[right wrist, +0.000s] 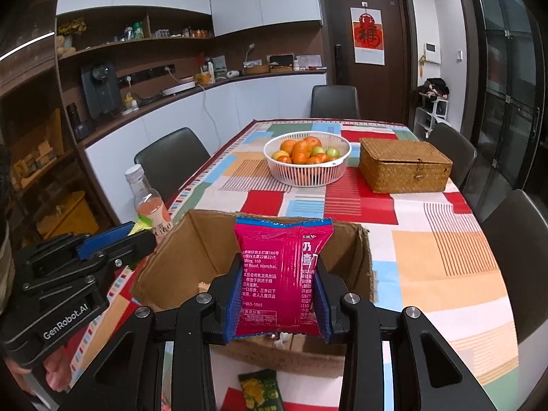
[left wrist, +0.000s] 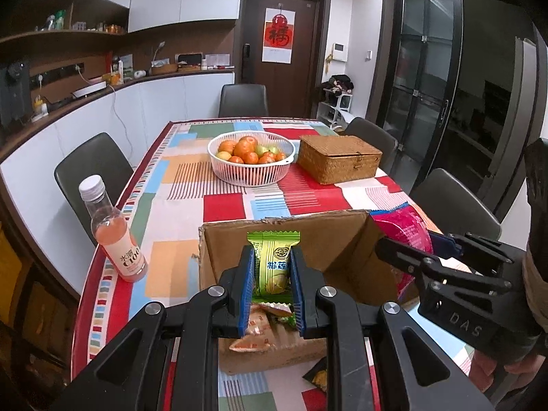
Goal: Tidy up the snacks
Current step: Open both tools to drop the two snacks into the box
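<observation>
The left gripper (left wrist: 272, 274) was pinched in tight on a green packet (left wrist: 274, 260), blue pads (left wrist: 247, 287) pressed against both its sides, holding it upright over the open box (left wrist: 239, 239). The right gripper (right wrist: 278, 294) was clamped narrow too, squeezing a pink bag (right wrist: 279, 274) that stood tall between its pads (right wrist: 322, 299), right above the same box (right wrist: 356, 257). Both tools sat side by side at the box, left one visible at the edge of the right view (right wrist: 102, 250), right one likewise in the left view (left wrist: 441, 260).

Down in the box, orange-and-white packets (left wrist: 253, 332) lay on the bottom under the green one. A dark yellow-printed packet (right wrist: 262, 390) lay on the cloth just in front of the box.

The table (left wrist: 178, 178) wore a bright patchwork cloth. A bottle (left wrist: 114, 236) of pink drink stood left of the box near the edge. Farther back sat a white basket (left wrist: 251, 169) of oranges and green fruit, with a lidded wicker box (left wrist: 339, 159) just beside it. Dark chairs (left wrist: 92, 164) ringed the table; a counter (left wrist: 102, 92) ran along the left wall, and a brown door (left wrist: 281, 34) with a red hanging stood at the far end.
</observation>
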`<action>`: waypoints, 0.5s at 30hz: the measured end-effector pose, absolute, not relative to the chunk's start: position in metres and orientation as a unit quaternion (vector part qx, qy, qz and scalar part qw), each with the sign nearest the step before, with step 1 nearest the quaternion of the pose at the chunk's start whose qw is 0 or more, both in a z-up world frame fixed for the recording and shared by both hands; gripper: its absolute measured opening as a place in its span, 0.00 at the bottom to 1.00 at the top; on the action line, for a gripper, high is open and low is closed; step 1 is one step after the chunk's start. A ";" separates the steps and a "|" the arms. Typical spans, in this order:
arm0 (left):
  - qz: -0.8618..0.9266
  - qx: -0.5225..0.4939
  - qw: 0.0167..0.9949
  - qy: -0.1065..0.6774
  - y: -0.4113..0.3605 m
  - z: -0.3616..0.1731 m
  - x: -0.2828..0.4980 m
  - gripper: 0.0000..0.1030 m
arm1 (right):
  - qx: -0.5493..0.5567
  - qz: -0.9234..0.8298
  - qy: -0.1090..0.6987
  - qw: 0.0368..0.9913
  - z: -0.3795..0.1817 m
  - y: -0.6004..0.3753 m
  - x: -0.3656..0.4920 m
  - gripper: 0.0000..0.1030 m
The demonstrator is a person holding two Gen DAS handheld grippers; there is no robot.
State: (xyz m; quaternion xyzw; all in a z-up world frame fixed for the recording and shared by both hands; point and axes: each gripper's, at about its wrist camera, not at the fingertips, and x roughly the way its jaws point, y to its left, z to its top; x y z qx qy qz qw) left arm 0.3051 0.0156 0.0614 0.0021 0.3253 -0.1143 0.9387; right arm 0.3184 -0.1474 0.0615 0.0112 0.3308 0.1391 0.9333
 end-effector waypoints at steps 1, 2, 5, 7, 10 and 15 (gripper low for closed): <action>-0.114 0.004 0.938 0.327 0.015 0.061 0.308 0.20 | 0.011 0.139 0.333 0.933 0.061 -0.147 0.321 0.36; -0.115 0.005 0.938 0.328 0.015 0.060 0.311 0.20 | 0.011 0.140 0.334 0.932 0.061 -0.146 0.324 0.36; -0.116 0.010 0.936 0.332 0.013 0.059 0.319 0.21 | 0.009 0.142 0.338 0.930 0.060 -0.143 0.332 0.36; -0.111 0.012 0.937 0.331 0.013 0.059 0.320 0.27 | 0.006 0.138 0.339 0.931 0.060 -0.141 0.335 0.36; -0.099 0.008 0.941 0.324 0.016 0.063 0.316 0.48 | 0.011 0.128 0.341 0.931 0.061 -0.142 0.335 0.44; -0.096 0.014 0.945 0.311 0.019 0.070 0.300 0.48 | 0.003 0.118 0.320 0.940 0.069 -0.144 0.322 0.53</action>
